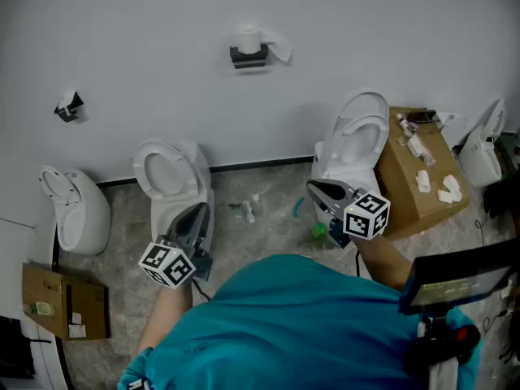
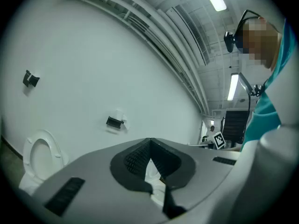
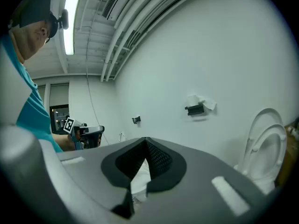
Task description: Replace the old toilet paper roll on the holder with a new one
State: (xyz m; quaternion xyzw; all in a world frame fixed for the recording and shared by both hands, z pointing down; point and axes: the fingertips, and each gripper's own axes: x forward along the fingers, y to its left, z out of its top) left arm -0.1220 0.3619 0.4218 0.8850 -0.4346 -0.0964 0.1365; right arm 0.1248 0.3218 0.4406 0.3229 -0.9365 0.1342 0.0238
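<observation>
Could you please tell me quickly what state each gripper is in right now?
Left gripper: closed, holding nothing.
Right gripper: closed, holding nothing.

Test room: several toilets [image 1: 172, 187], cartons [image 1: 410, 192]

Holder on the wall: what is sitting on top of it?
A white paper roll sits on the black holder, a loose sheet trailing right. The roll covers the holder's top, so that surface cannot be seen.
</observation>
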